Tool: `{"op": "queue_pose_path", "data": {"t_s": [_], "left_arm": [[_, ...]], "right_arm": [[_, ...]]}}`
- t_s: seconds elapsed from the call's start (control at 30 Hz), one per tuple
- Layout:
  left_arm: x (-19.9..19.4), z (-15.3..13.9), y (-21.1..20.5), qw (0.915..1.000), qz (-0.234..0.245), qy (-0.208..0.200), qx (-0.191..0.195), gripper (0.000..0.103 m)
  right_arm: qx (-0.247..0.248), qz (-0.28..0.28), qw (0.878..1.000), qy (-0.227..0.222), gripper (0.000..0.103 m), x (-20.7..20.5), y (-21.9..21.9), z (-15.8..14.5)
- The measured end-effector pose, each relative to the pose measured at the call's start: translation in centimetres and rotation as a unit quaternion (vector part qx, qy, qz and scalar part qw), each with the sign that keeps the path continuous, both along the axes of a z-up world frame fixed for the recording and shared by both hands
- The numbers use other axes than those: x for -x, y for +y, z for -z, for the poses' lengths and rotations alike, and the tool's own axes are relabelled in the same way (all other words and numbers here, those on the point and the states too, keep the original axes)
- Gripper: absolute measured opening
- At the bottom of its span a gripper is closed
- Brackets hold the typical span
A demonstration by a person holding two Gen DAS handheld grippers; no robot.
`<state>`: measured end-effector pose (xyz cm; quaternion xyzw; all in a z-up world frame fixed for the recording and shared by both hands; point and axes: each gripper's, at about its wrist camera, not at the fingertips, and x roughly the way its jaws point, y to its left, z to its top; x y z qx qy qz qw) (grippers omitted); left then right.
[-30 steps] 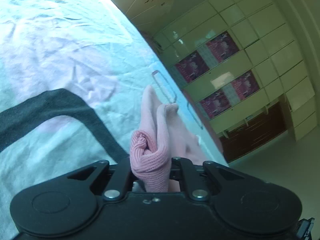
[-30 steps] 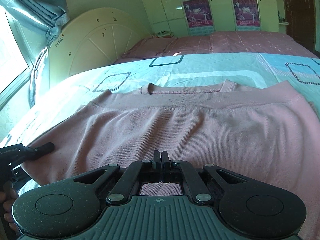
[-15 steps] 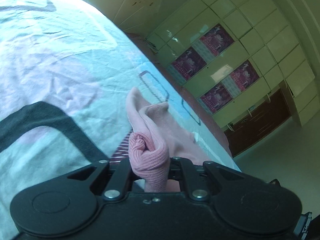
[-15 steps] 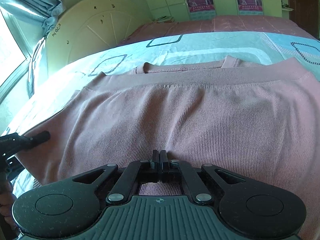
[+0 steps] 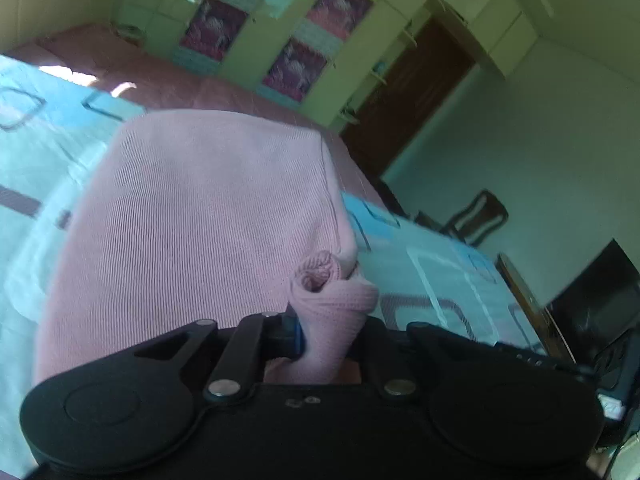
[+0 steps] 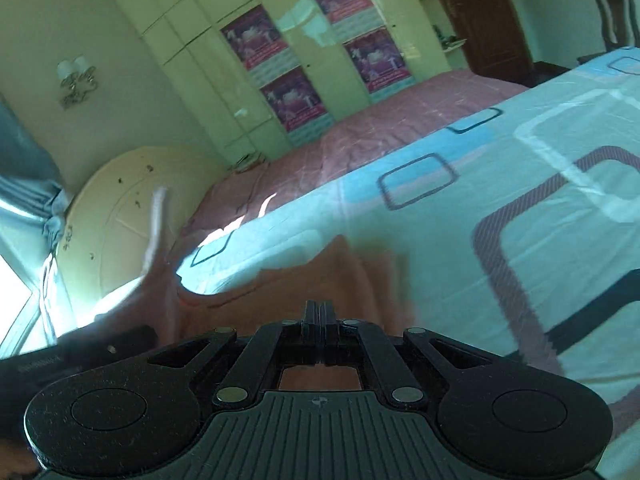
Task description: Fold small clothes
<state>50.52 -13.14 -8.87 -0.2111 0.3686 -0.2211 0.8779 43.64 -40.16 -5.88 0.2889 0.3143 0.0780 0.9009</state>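
Home bedroom: bed [image 6: 520,184], wardrobe [image 6: 256,56].

A bed [image 6: 540,184] with a pale blue patterned cover fills the room, its cream headboard [image 6: 120,216] beside a bright window with a grey curtain [image 6: 24,184]. Pale green wardrobes [image 6: 256,60] carry posters; a dark wooden door [image 5: 412,92] and chair [image 5: 476,216] stand beyond.

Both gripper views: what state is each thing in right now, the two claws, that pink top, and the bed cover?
left gripper: shut on a bunched fold of the pink top.
right gripper: shut, the pink top blurred right beneath it.
pink top: lifted, draped, motion-blurred.
bed cover: spread flat.
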Motion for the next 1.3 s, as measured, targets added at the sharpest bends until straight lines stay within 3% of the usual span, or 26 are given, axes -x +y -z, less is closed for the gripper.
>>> {"op": "queue_pose_path", "data": {"t_s": [0.03, 0.1, 0.13, 0.17, 0.2, 0.27, 0.37, 0.47, 0.57, 0.63, 0.73, 0.97, 1.03, 1.07, 1.13, 1.2, 1.23, 1.3], "left_arm": [[-0.4, 1.5, -2.1, 0.9992, 0.027, 0.029, -0.005, 0.029], [-0.8, 4.2, -5.0, 0.9918, 0.07, 0.102, -0.031, 0.05], [-0.3, 4.1, -5.1, 0.9921, 0.071, 0.097, -0.036, 0.05], [0.6, 3.2, -4.3, 0.9947, 0.073, 0.066, -0.03, 0.051], [1.1, 2.3, -3.4, 0.9961, 0.071, 0.046, -0.027, 0.051], [1.6, 0.4, -0.3, 0.9985, 0.04, 0.001, -0.038, 0.05], [0.4, -1.0, 4.0, 0.9937, -0.015, -0.042, -0.103, 0.047], [-1.7, 0.1, 7.2, 0.9916, -0.047, -0.016, -0.119, 0.038], [-3.3, 2.3, 8.4, 0.9894, -0.045, 0.021, -0.136, 0.028], [-3.6, 3.9, 9.3, 0.9902, -0.047, 0.052, -0.121, 0.032], [-2.8, 5.0, 10.8, 0.9926, -0.065, 0.057, -0.085, 0.038], [-2.4, 5.2, 11.4, 0.9939, -0.053, 0.049, -0.084, 0.038], [-2.8, 4.8, 10.9, 0.9931, -0.041, 0.044, -0.101, 0.038], [-2.8, 4.3, 10.7, 0.9917, -0.036, 0.033, -0.119, 0.038], [-2.7, 3.3, 10.1, 0.9882, -0.03, 0.008, -0.15, 0.037], [-3.0, 2.9, 9.4, 0.9857, -0.017, -0.004, -0.167, 0.035], [-3.2, 2.7, 9.1, 0.9861, -0.007, -0.005, -0.166, 0.027], [-3.1, 1.9, 8.3, 0.9851, 0.008, -0.024, -0.17, 0.026]], "right_arm": [[-0.011, -0.003, 1.0, 0.008, 0.0, 0.3, -1.4, 0.1], [-0.021, -0.008, 0.999, 0.033, 0.002, 0.4, -3.1, 0.6], [-0.018, -0.005, 0.999, 0.04, 0.009, 0.6, -3.7, 0.7], [-0.018, -0.005, 0.999, 0.035, 0.039, 1.0, -4.3, 0.6], [-0.022, -0.007, 0.999, 0.024, 0.057, 1.4, -4.6, 0.4], [-0.034, -0.022, 0.999, 0.017, 0.057, 1.4, -4.5, 0.4], [-0.054, -0.057, 0.997, 0.023, 0.056, 0.4, -2.8, 1.1], [-0.053, -0.095, 0.994, 0.033, 0.046, -0.8, -0.4, 2.2], [-0.04, -0.111, 0.992, 0.049, 0.044, -2.1, 1.4, 3.5], [-0.032, -0.118, 0.99, 0.064, 0.043, -3.0, 2.1, 4.4], [-0.011, -0.131, 0.988, 0.083, 0.043, -3.9, 2.8, 5.4], [0.004, -0.148, 0.984, 0.103, 0.043, -5.5, 4.1, 6.4], [0.036, -0.148, 0.983, 0.099, 0.032, -5.9, 5.0, 6.2], [0.054, -0.15, 0.982, 0.099, 0.02, -6.1, 5.5, 6.1], [0.07, -0.155, 0.981, 0.091, 0.012, -6.1, 6.0, 5.8], [0.087, -0.156, 0.981, 0.08, 0.009, -5.8, 6.2, 5.2], [0.093, -0.152, 0.982, 0.065, 0.009, -5.4, 6.1, 4.4], [0.103, -0.144, 0.984, 0.029, 0.008, -4.3, 5.5, 2.2]]}}
